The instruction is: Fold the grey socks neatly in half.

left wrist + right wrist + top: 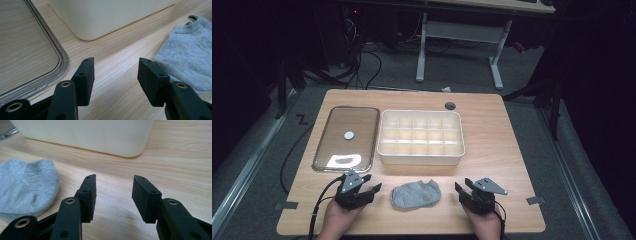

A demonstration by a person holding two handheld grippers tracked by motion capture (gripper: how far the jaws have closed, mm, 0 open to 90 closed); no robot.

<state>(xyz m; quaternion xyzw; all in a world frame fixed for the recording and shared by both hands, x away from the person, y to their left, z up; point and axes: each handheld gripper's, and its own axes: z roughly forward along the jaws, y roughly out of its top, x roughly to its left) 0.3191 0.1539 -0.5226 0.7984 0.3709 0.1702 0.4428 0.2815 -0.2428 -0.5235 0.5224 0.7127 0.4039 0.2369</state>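
A grey ankle sock lies flat near the table's front edge, between the two grippers. My left gripper rests to the sock's left, jaws open and empty; in the left gripper view the sock lies just right of the right jaw. To the sock's right sits my right gripper, also open with nothing between its pads; the right gripper view shows the sock off to the left. A cream divided box stands behind the sock.
A clear lid with a small round white piece on it lies left of the box. The box's near wall stands just ahead of both grippers. Bare wood lies to the right of the box.
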